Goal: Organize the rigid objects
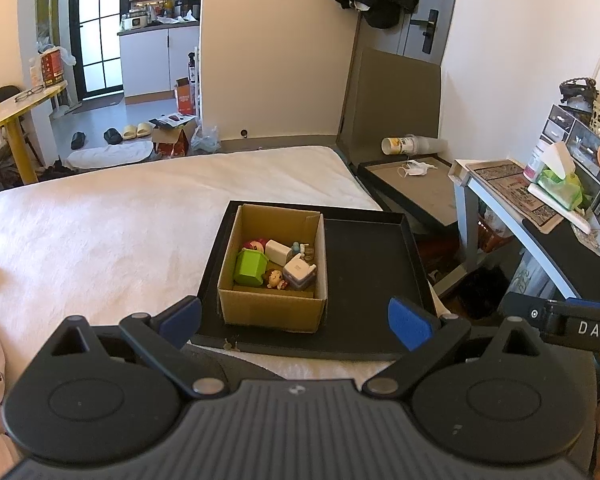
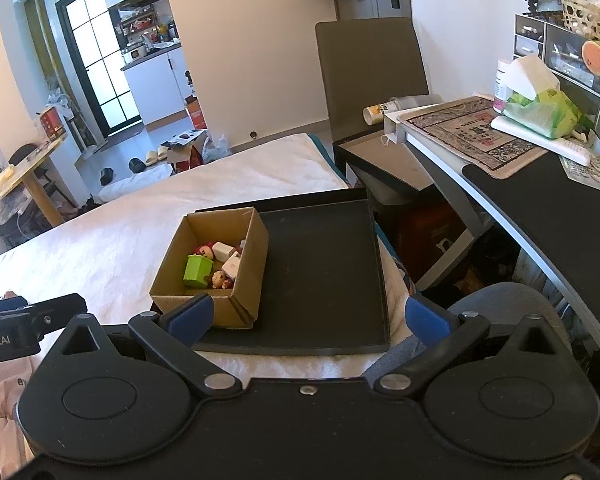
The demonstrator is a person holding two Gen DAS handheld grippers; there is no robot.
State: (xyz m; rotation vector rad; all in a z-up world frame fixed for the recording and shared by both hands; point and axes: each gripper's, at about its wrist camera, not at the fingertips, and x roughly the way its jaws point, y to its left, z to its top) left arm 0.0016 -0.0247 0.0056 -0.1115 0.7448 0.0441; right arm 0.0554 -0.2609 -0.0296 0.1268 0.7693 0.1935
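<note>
Left wrist view: left gripper (image 1: pixel 294 322) has fingers wide apart, nothing between them, above near edge of black tray (image 1: pixel 364 280) on the bed (image 1: pixel 100 220). Carton box (image 1: pixel 274 264) stands in tray's left part, w/ green toy (image 1: pixel 250 267), white cube (image 1: pixel 299 273) and small doll (image 1: pixel 275 279) inside.

Right wrist view: right gripper (image 2: pixel 308 318) also spread open and empty. Box is just behind its left finger (image 2: pixel 190 316); tray's right part is bare.

Small toys (image 1: pixel 274 266) in cardboard box (image 1: pixel 272 304), prob. chargers
</note>
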